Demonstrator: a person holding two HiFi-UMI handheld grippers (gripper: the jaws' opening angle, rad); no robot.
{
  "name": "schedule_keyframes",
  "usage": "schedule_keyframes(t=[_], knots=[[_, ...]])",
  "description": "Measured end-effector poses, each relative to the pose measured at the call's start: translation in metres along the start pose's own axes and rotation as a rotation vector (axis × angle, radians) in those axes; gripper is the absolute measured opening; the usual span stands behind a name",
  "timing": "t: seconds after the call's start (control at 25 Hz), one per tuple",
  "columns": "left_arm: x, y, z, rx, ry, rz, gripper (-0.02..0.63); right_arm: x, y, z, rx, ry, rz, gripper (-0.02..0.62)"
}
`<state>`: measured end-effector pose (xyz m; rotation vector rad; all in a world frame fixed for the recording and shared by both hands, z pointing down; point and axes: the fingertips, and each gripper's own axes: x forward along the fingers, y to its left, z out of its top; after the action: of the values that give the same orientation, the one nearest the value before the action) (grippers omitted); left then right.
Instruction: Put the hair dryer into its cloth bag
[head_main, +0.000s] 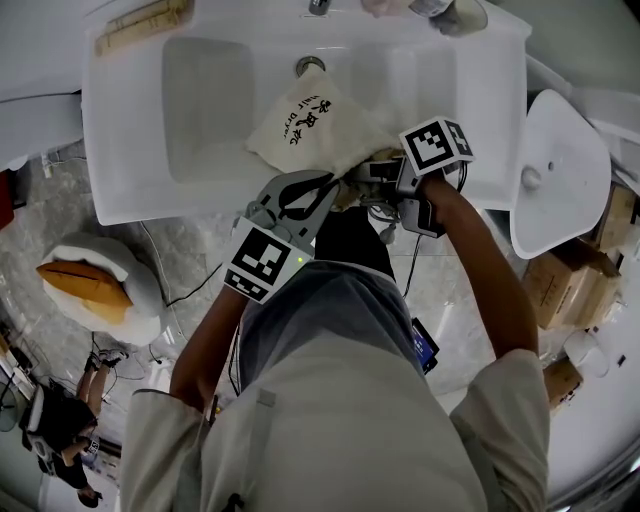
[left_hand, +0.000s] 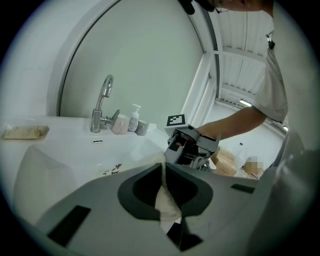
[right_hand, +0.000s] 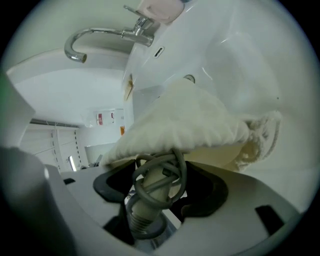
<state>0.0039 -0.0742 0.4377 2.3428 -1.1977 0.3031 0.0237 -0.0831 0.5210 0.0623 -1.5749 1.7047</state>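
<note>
A white sink (head_main: 130, 150) fills the upper head view, with its drain (head_main: 310, 66) near the back wall. A chrome faucet (left_hand: 101, 102) stands behind the basin, and beside it are a pinkish cup (left_hand: 120, 124), a pump bottle (left_hand: 134, 119) and a grey cup (left_hand: 142, 127). A beige packet (left_hand: 25, 132) lies on the sink's left corner. Cardboard boxes (head_main: 565, 285) sit on the marble floor (head_main: 60, 200) to the right. On the left, an orange pad (head_main: 85, 285) rests on a white rounded base.

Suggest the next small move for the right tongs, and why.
Probably push the right tongs forward, sliding the hair dryer deeper into the bag. Its handle, wrapped in cord, sticks out of the bag's mouth between those tongs, while the left tongs pinch the bag's edge to hold it.
</note>
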Motion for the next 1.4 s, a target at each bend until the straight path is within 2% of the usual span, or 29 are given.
schedule_keyframes(t=[0.24,0.48,0.6,0.88,1.4], knots=[[-0.004,0.01,0.003,-0.104,-0.01,0.025,0.031,0.003,-0.006,0.014,0.053,-0.104,-0.004,0.305],[-0.001,0.009,-0.001,-0.144,-0.03,0.013,0.029,0.004,-0.01,0.022,0.072,-0.175,-0.014,0.304],[-0.003,0.004,0.0,-0.17,-0.04,0.002,0.029,0.005,-0.008,0.022,0.133,-0.198,0.042,0.304],[-0.002,-0.005,0.003,-0.154,-0.044,0.003,0.028,0.007,-0.012,0.03,0.253,-0.283,0.12,0.304],[-0.007,-0.008,-0.006,-0.179,-0.041,0.016,0.028,0.005,-0.017,0.044,0.307,-0.427,0.165,0.304]])
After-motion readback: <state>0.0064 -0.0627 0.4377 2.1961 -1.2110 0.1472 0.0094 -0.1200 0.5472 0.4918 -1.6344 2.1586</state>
